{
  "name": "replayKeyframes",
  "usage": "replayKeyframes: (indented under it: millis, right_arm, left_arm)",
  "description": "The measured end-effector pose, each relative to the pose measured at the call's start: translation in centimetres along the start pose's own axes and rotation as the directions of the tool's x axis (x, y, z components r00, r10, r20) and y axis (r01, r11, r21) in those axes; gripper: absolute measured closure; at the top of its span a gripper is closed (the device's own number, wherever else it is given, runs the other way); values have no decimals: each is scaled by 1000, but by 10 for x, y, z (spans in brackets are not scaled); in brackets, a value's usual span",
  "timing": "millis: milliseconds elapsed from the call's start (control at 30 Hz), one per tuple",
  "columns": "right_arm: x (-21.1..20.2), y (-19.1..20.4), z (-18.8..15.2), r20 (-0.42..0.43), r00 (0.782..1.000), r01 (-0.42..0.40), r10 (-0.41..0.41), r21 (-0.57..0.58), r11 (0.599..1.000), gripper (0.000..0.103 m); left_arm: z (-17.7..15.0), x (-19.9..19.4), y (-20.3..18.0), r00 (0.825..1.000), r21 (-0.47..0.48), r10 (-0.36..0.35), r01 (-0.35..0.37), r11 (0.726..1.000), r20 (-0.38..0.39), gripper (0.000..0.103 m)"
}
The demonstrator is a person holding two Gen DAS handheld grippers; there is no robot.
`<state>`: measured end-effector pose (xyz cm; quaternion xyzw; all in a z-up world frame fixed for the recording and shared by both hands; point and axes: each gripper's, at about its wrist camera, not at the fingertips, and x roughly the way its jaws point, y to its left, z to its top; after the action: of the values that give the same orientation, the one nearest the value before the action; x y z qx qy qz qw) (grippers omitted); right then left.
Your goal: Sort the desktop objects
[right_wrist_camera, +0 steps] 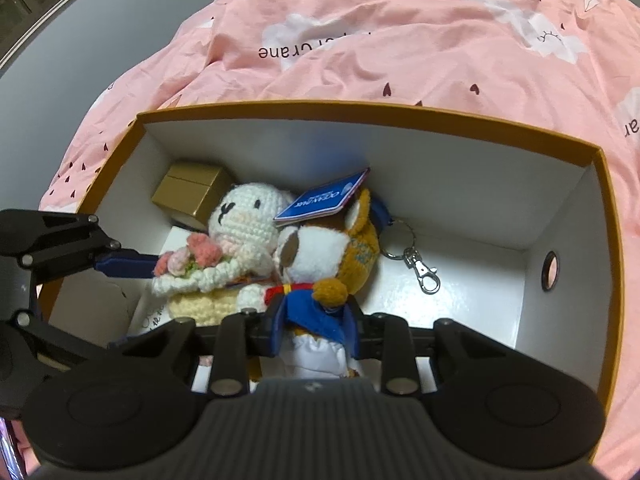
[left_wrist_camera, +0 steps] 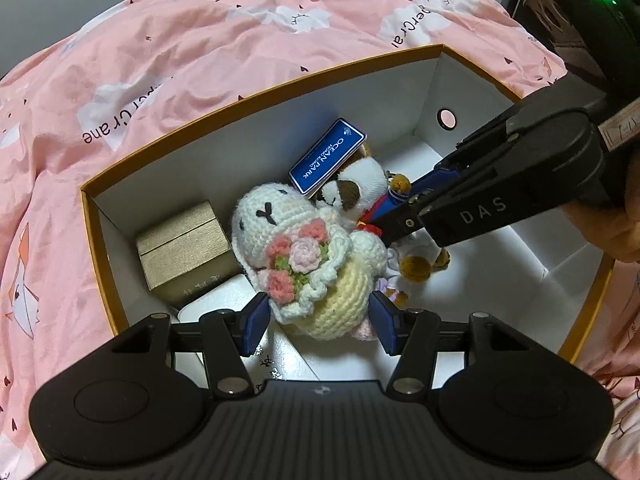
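An open box [left_wrist_camera: 256, 98] with an orange rim and white inside sits on a bed under a pink quilt [left_wrist_camera: 192, 40].

The crocheted white bunny [left_wrist_camera: 304, 256] with a pink bouquet lies on its back in the box. Its long axis runs from the near wall toward the far one, slanting left, head toward the gold gift box [left_wrist_camera: 186, 246] in the far left corner. The left hand-held gripper [left_wrist_camera: 318, 326] straddles its cream lower body; the blue pads stand either side, and from here I can't quite tell whether they press the yarn, though they look just clear.

Just beside the bunny, touching it, lies the brown and white plush keychain [right_wrist_camera: 320, 264] in a blue coat, head toward the far wall. A blue Ocean Park tag [right_wrist_camera: 324, 198] rests on its head, and its metal ring and clasp [right_wrist_camera: 420, 268] trail right across the box floor. The right hand-held gripper [right_wrist_camera: 316, 330] is clenched on the plush's blue-coated body.
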<state>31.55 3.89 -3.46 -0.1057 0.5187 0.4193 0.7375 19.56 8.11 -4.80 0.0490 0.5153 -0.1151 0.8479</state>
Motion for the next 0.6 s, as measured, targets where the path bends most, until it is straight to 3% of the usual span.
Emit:
replayKeyframes:
  millis: [300, 600]
  right_arm:
    - [1, 4, 1, -13, 1000, 27, -27, -14, 1000, 68]
    - [-17, 21, -3, 60, 980, 197, -191, -113, 974, 51]
  left_arm:
    - [3, -1, -2, 1000, -26, -3, 3, 1000, 3, 39]
    - [-4, -17, 0, 997, -84, -48, 54, 995, 68, 33]
